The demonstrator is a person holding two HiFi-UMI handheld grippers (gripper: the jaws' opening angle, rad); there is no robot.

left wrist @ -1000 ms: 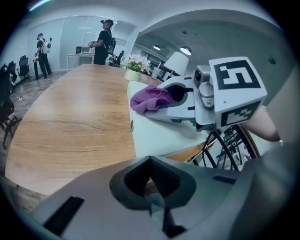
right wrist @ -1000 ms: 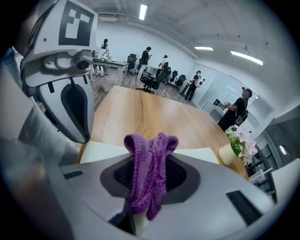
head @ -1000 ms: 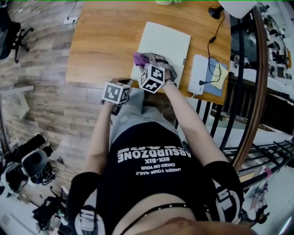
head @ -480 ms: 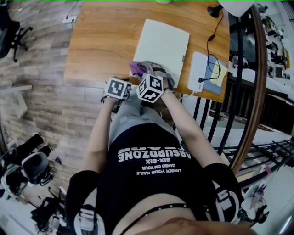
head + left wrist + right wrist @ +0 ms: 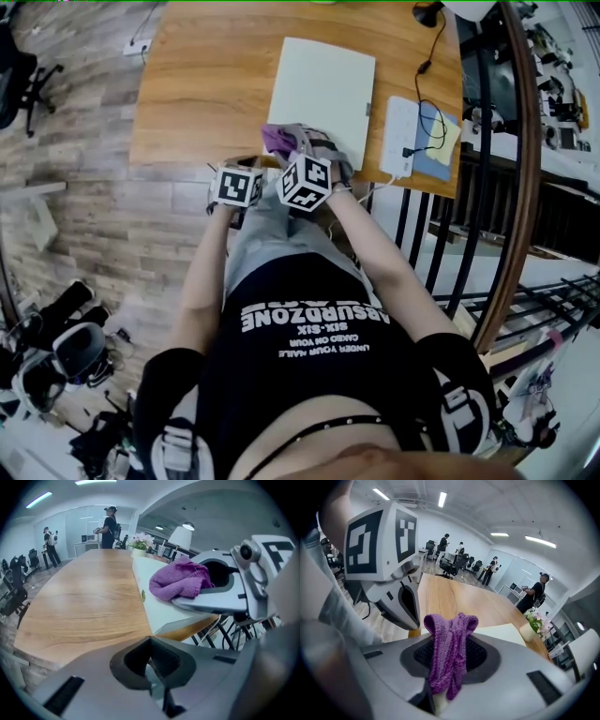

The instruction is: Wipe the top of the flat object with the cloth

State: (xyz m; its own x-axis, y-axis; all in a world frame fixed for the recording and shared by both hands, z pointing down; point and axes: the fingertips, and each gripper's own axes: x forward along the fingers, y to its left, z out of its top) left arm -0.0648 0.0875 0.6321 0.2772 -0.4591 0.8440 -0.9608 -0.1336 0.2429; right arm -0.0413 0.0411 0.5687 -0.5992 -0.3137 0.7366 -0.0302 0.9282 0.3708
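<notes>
Left gripper (image 5: 153, 666): jaws pinched together on nothing, hovering at the near edge of the one wooden table (image 5: 202, 84). The head view hides its tips under the marker cube. One purple knitted cloth (image 5: 449, 651) is bunched and clamped tight in the right gripper (image 5: 443, 686). It covers the seven o'clock corner of the single flat, cream, rectangular panel (image 5: 326, 80). At the panel's three o'clock is one white power strip (image 5: 401, 136), crossed by black cable.
</notes>
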